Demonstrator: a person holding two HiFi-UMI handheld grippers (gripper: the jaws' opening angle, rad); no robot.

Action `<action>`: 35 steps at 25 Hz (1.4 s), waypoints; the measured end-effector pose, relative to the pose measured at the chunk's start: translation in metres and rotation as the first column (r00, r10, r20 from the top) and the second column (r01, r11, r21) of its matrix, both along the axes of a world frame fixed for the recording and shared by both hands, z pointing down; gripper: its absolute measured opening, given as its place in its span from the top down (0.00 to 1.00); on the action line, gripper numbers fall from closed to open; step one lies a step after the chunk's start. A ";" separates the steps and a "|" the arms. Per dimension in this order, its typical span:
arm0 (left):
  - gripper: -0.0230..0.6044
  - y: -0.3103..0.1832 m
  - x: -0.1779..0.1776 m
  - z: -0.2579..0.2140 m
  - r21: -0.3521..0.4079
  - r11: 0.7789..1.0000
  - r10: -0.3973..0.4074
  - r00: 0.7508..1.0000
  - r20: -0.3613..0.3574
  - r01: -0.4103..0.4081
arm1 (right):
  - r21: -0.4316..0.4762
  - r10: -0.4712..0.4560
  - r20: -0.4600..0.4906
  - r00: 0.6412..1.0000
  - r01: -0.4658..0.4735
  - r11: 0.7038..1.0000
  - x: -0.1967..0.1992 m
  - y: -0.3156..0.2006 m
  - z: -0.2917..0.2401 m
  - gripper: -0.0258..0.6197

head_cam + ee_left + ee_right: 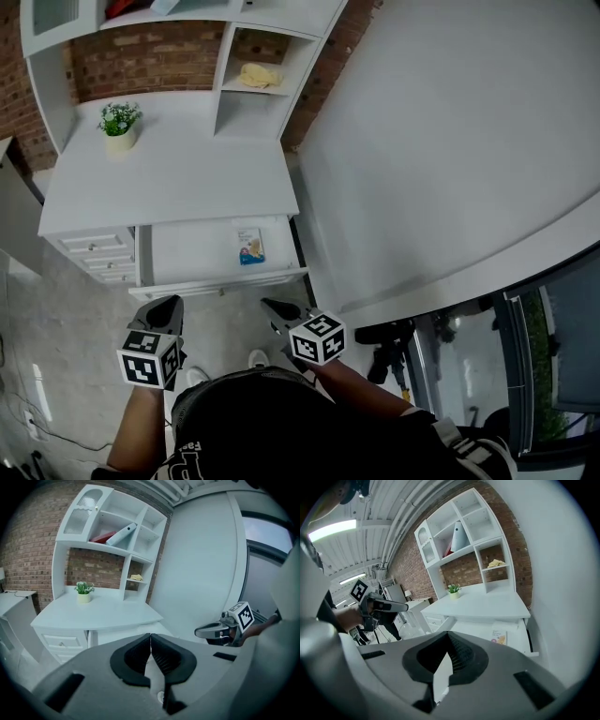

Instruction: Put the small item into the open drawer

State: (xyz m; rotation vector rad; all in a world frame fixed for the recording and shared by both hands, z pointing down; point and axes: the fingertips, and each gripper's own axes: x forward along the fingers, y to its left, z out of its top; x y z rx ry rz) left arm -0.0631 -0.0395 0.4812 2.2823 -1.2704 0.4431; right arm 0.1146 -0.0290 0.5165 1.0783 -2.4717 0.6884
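Left claw (167,305) closed, empty | right claw (269,305) closed, empty | open drawer (192,253): small packet (250,246)

The packet (250,246)'s print is too small to read; the yellow thing (259,75) on the shelf (251,91) is too small to identify.

The drawer (192,255) stands pulled wide open beneath the white counter (169,178), white inside and out. There's the small packet (250,246), lying flat on the drawer floor, right of the middle and near the right wall. It is white with blue and orange print.
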 end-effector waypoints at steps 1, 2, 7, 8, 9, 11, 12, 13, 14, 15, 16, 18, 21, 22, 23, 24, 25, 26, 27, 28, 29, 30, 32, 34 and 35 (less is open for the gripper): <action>0.93 0.000 0.000 0.000 0.002 1.000 -0.003 1.000 0.006 0.003 | -0.001 -0.004 0.004 1.000 0.004 1.000 0.000 0.000 0.001 0.96; 0.93 0.000 0.000 0.000 0.003 1.000 -0.007 1.000 0.009 0.007 | -0.004 -0.006 0.009 1.000 0.006 1.000 0.000 -0.001 0.002 0.96; 0.93 0.003 0.007 -0.001 0.002 1.000 0.000 1.000 0.016 0.000 | -0.009 -0.020 0.019 1.000 0.021 1.000 0.000 0.000 0.001 0.96; 0.93 0.003 0.008 -0.001 0.001 1.000 0.002 1.000 0.017 -0.002 | -0.008 -0.022 0.019 1.000 0.022 1.000 0.001 0.000 0.001 0.96; 0.93 0.004 0.009 -0.002 0.000 1.000 0.002 1.000 0.016 -0.002 | -0.009 -0.023 0.020 1.000 0.023 1.000 0.001 0.000 0.001 0.96; 0.93 0.004 0.011 -0.002 -0.001 1.000 0.004 1.000 0.016 -0.004 | -0.009 -0.026 0.021 0.999 0.026 1.000 0.001 0.000 0.001 0.96; 0.93 0.005 0.011 -0.002 -0.002 1.000 0.007 1.000 0.018 -0.007 | -0.008 -0.027 0.020 0.999 0.027 1.000 0.002 0.001 0.000 0.96; 0.93 0.006 0.012 -0.001 -0.004 1.000 0.010 1.000 0.022 -0.010 | -0.007 -0.027 0.020 0.999 0.027 1.000 0.002 0.001 0.000 0.96; 0.93 0.006 0.012 0.000 -0.007 1.000 0.013 1.000 0.024 -0.013 | -0.008 -0.027 0.021 0.999 0.027 1.000 0.002 0.001 0.000 0.96; 0.93 0.007 0.013 0.001 -0.010 1.000 0.015 1.000 0.025 -0.015 | -0.010 -0.026 0.023 0.999 0.026 1.000 0.002 0.002 0.000 0.96; 0.93 0.008 0.013 0.002 -0.011 1.000 0.018 1.000 0.025 -0.017 | -0.013 -0.025 0.027 0.999 0.025 1.000 0.003 0.002 0.000 0.96; 0.93 0.008 0.014 0.002 -0.013 1.000 0.021 0.999 0.027 -0.021 | -0.018 -0.028 0.032 0.999 0.028 0.999 0.002 0.003 -0.001 0.96; 0.93 0.008 0.015 0.003 -0.017 1.000 0.024 0.999 0.025 -0.023 | -0.021 -0.033 0.030 0.999 0.034 0.999 0.001 0.005 0.000 0.96; 0.93 0.008 0.016 0.003 -0.017 1.000 0.025 0.999 0.024 -0.024 | -0.021 -0.031 0.029 0.999 0.032 0.999 0.001 0.005 0.000 0.96; 0.93 0.009 0.017 0.003 -0.017 1.000 0.026 0.999 0.023 -0.025 | -0.021 -0.029 0.028 0.999 0.030 0.999 0.001 0.005 0.001 0.96; 0.93 0.009 0.017 0.003 -0.015 1.000 0.027 0.999 0.021 -0.026 | -0.021 -0.028 0.028 0.999 0.028 0.999 0.002 0.005 0.001 0.96; 0.93 0.009 0.018 0.003 -0.013 1.000 0.027 0.999 0.019 -0.027 | -0.022 -0.026 0.027 0.999 0.027 0.999 0.002 0.006 0.002 0.96; 0.93 0.009 0.018 0.003 -0.013 1.000 0.027 0.999 0.019 -0.027 | -0.022 -0.026 0.026 0.999 0.026 0.999 0.002 0.006 0.002 0.96; 0.93 0.010 0.017 0.004 -0.013 1.000 0.027 0.999 0.019 -0.027 | -0.023 -0.025 0.025 0.999 0.026 0.999 0.002 0.007 0.003 0.96; 0.93 0.010 0.017 0.004 -0.014 1.000 0.027 0.999 0.019 -0.026 | -0.024 -0.025 0.025 0.999 0.026 0.999 0.002 0.007 0.003 0.96; 0.93 0.010 0.016 0.004 -0.015 1.000 0.027 0.999 0.018 -0.026 | -0.026 -0.025 0.024 0.999 0.026 0.999 0.001 0.007 0.004 0.96; 0.93 0.010 0.015 0.004 -0.016 1.000 0.027 0.999 0.019 -0.026 | -0.027 -0.025 0.024 0.999 0.026 0.999 0.001 0.007 0.004 0.96; 0.93 0.011 0.014 0.004 -0.015 1.000 0.026 0.999 0.020 -0.026 | -0.027 -0.028 0.026 0.999 0.028 0.999 -0.001 0.008 0.003 0.96; 0.93 0.011 0.013 0.004 -0.014 1.000 0.025 0.999 0.022 -0.025 | -0.027 -0.030 0.026 0.999 0.031 0.999 -0.002 0.009 0.003 0.96; 0.93 0.011 0.013 0.005 -0.014 1.000 0.025 0.999 0.023 -0.025 | -0.027 -0.031 0.026 0.999 0.031 0.999 -0.002 0.009 0.003 0.96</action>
